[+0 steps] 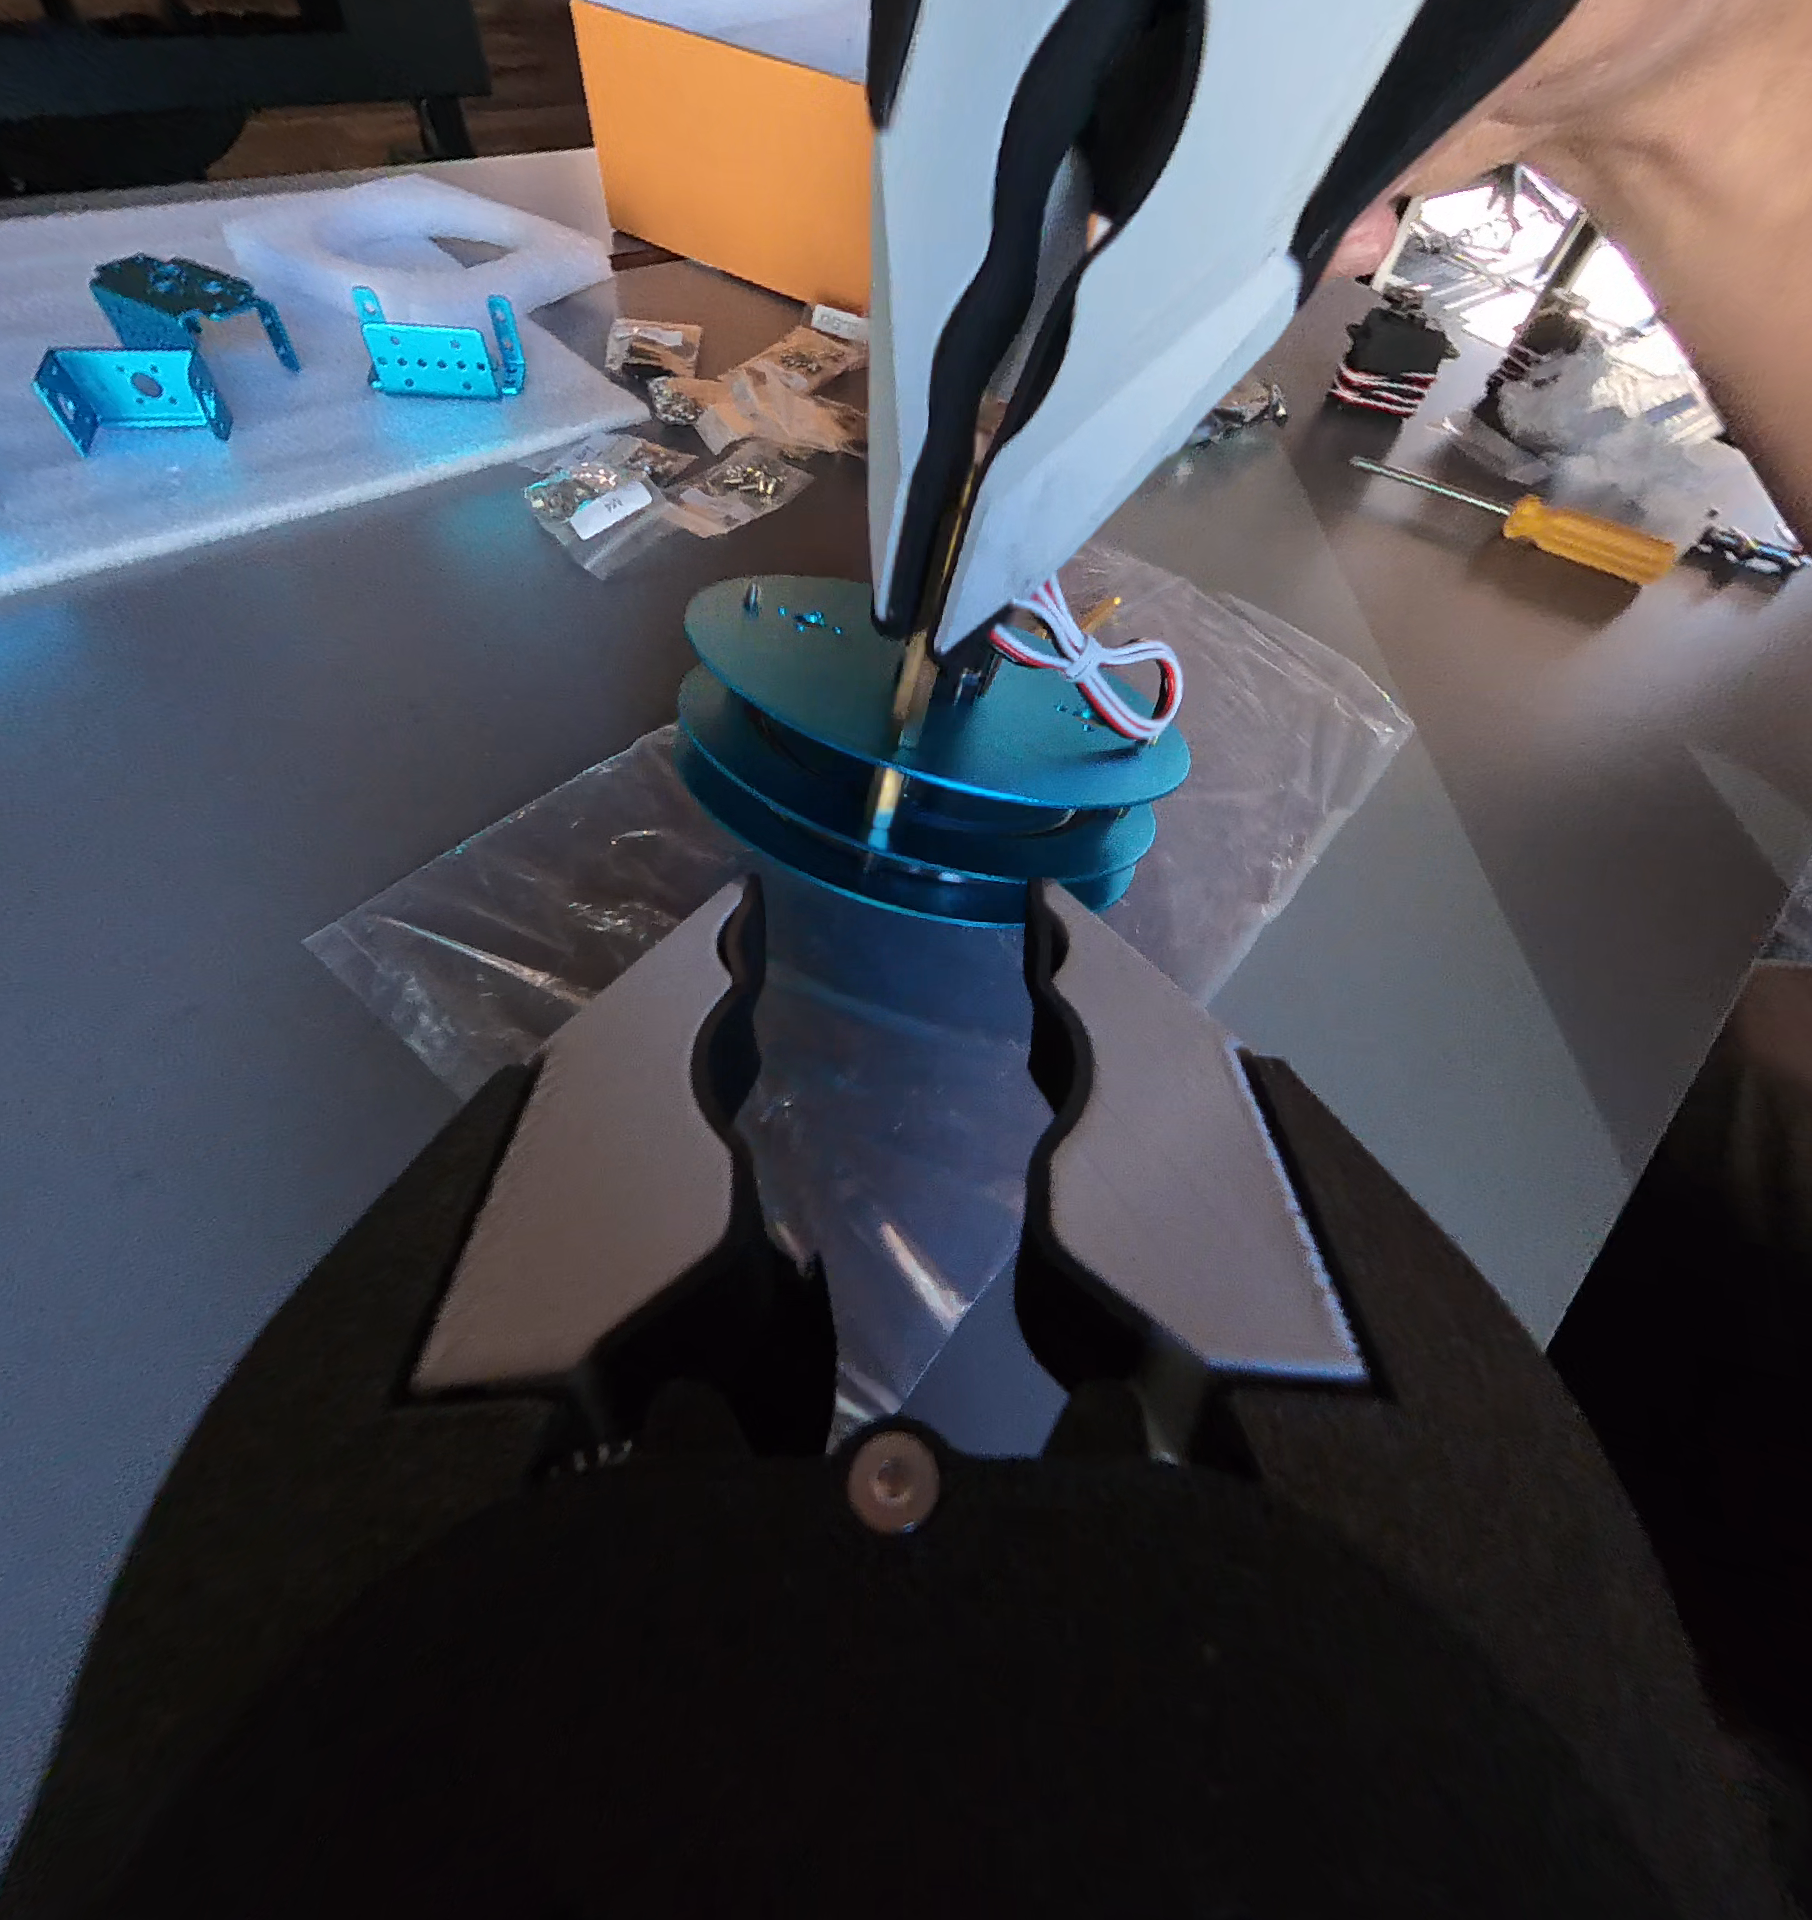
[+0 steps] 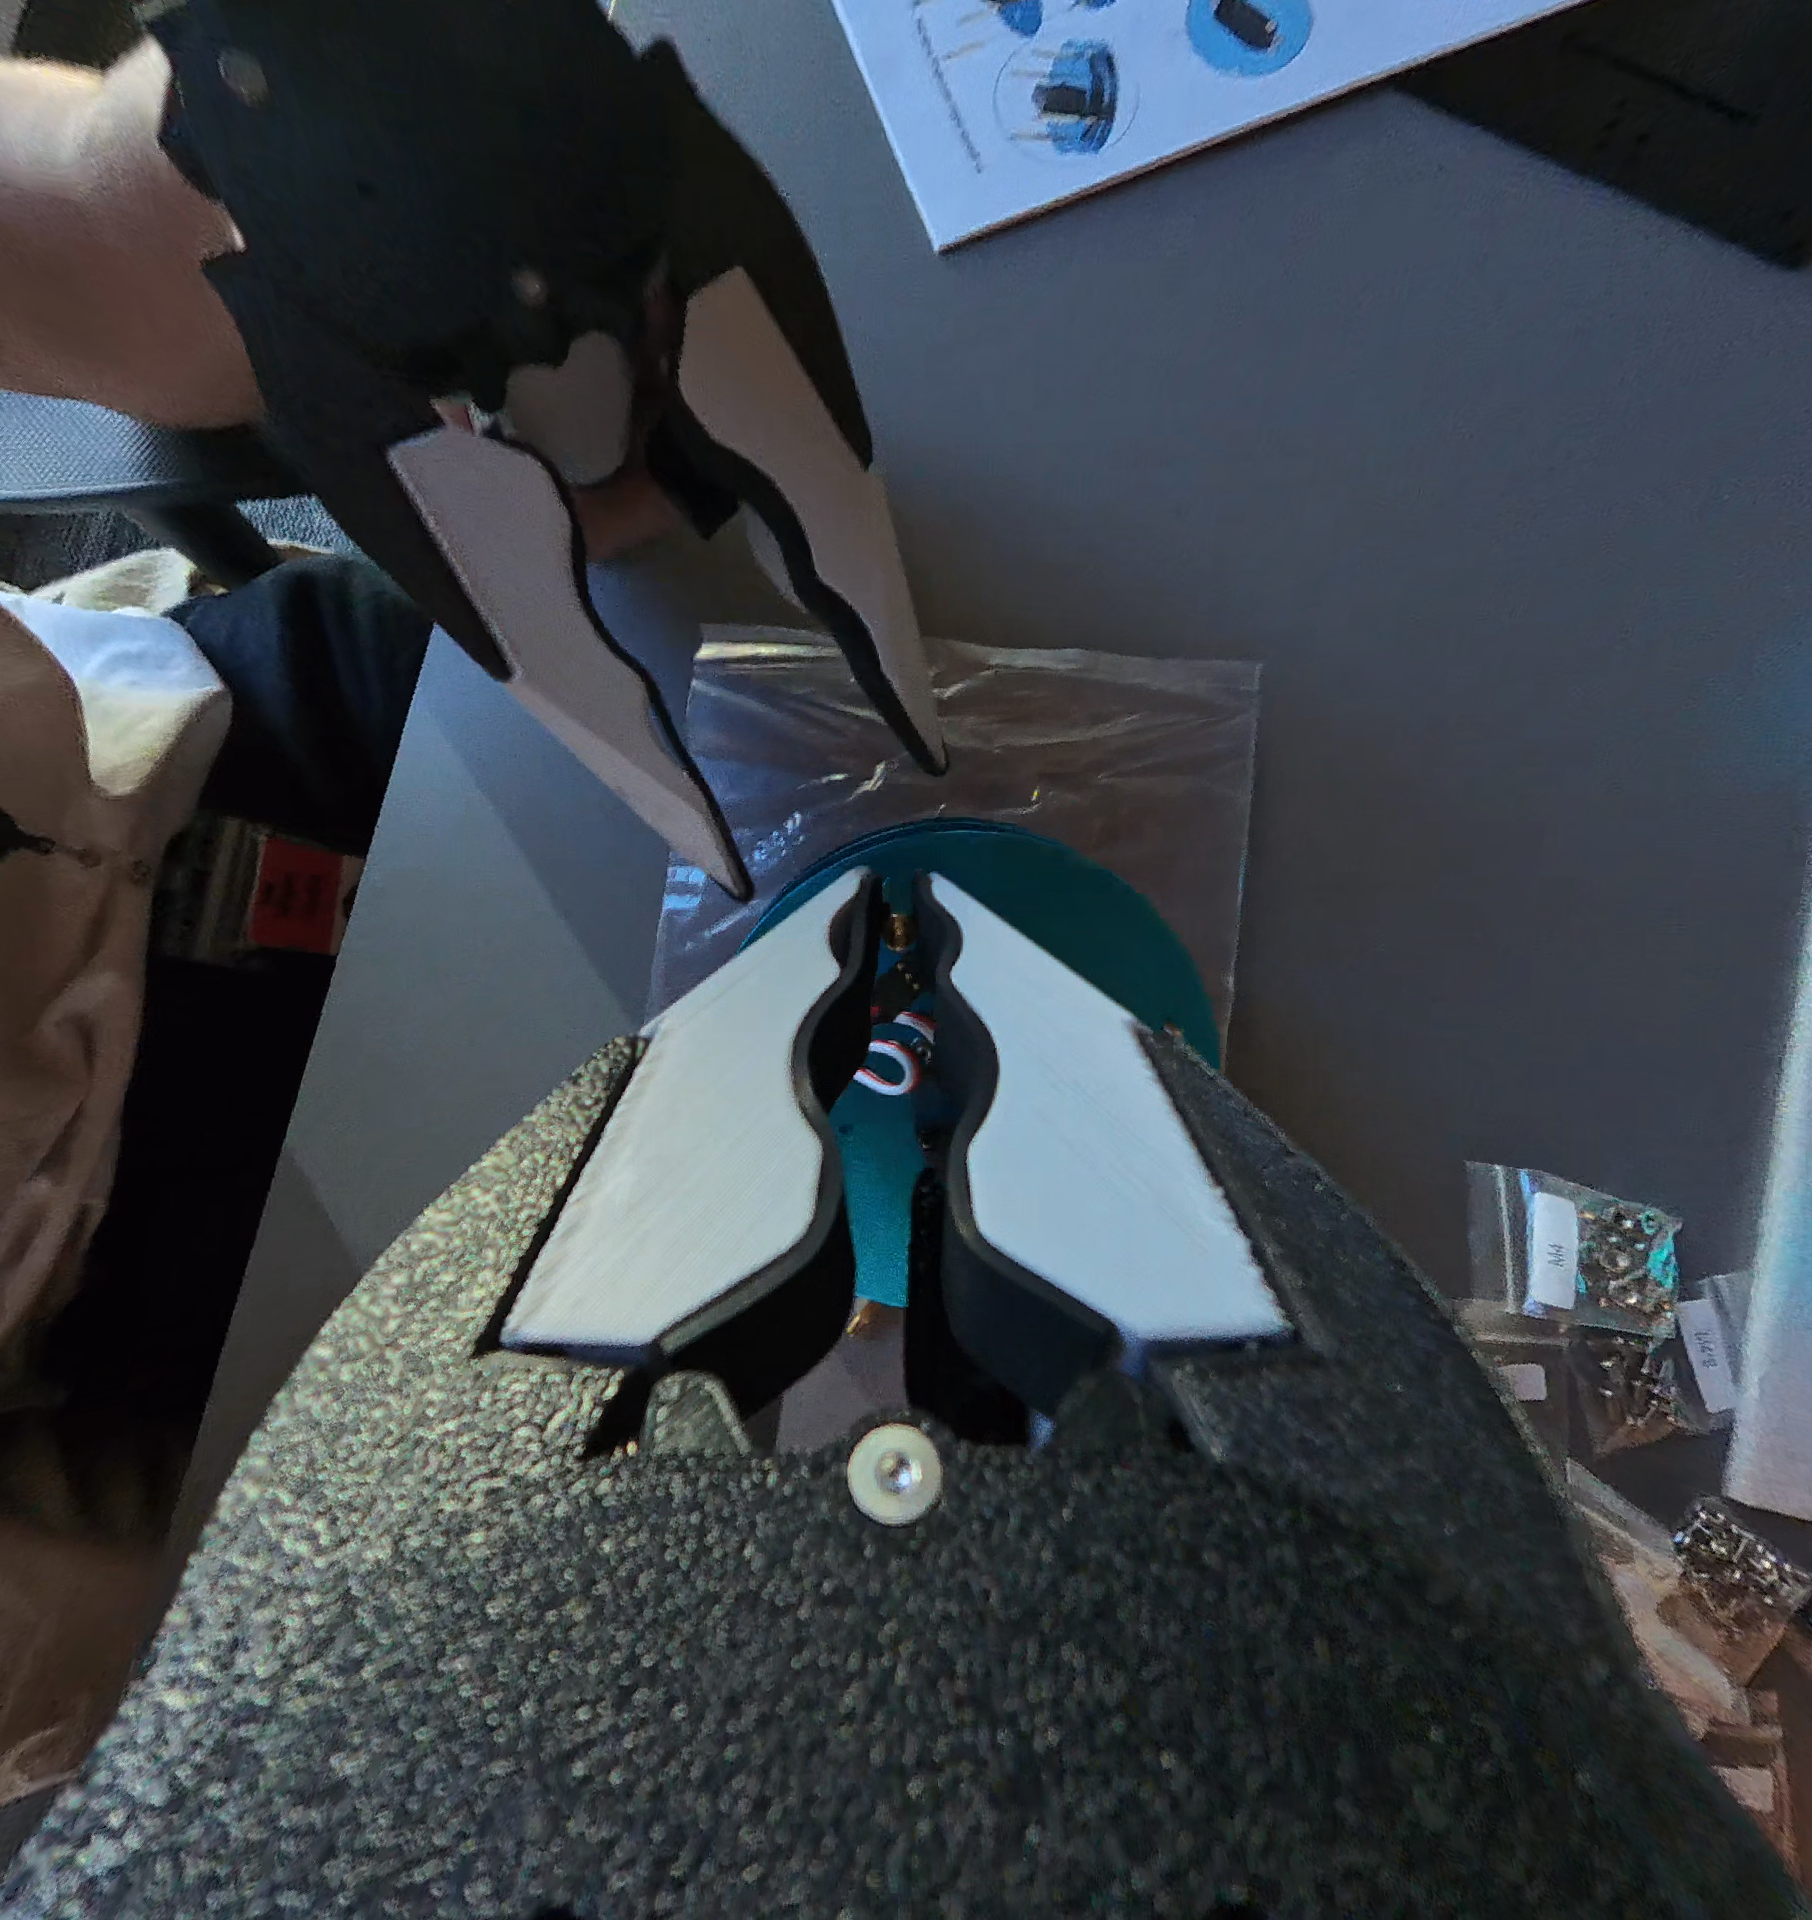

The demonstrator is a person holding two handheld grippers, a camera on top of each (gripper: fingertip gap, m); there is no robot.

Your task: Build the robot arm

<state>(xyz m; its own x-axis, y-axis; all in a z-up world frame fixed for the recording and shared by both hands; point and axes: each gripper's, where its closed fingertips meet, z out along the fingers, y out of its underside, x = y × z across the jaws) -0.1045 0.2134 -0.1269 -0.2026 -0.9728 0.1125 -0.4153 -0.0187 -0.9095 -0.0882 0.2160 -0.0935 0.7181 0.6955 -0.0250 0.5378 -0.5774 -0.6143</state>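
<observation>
Grey tabletop [image 1: 206,831], parts spread out. Far left: blue metal brackets [image 1: 434,348] on white foam sheet [image 1: 258,457], then small bags of screws [image 1: 673,457]. Centre: blue stacked-disc base [image 1: 923,758] sits on a clear plastic bag [image 1: 528,925]. Left gripper [image 1: 891,904] spread wide, fingers flanking the base's lower part, contact unclear. Right gripper [image 1: 917,623] comes down from above, nearly closed, pinching a thin metal rod [image 1: 897,748] at the top disc, beside a red-white wire bundle [image 1: 1099,665]. Right: yellow-handled screwdriver [image 1: 1577,535].
</observation>
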